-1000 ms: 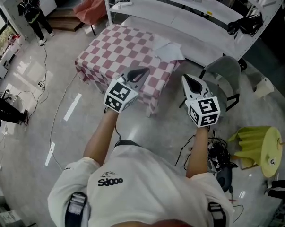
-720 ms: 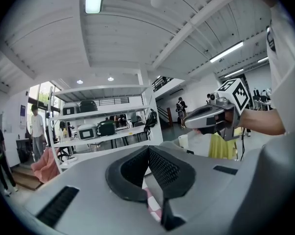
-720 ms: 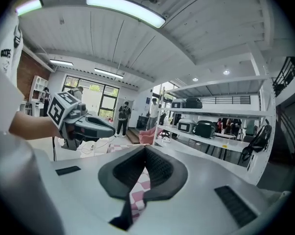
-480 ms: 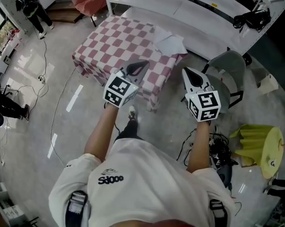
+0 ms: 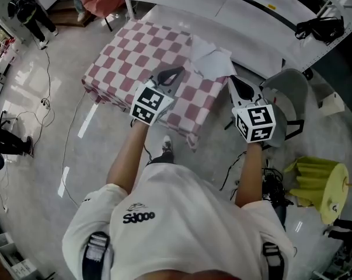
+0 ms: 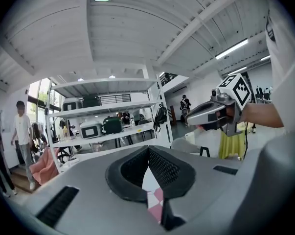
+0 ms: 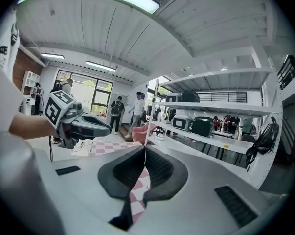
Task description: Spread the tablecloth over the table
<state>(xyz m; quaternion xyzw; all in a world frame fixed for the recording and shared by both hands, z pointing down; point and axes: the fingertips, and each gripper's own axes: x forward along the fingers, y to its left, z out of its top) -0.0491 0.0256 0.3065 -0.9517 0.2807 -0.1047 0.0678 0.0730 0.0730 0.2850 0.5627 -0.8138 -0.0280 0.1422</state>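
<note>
Both grippers have come forward from short of the table to its near right end. The left gripper (image 5: 174, 73) is now over the chequered tablecloth (image 5: 132, 51), and the right gripper (image 5: 234, 81) is just off the cloth's right edge. Each has its jaws pressed together with nothing pinched. The cloth already drapes the table, hanging down on the left and near sides. A white crumpled patch (image 5: 212, 60) sits at the far right. Judgement: approach done, no grasp yet; that corner probably needs pulling flat.
</note>
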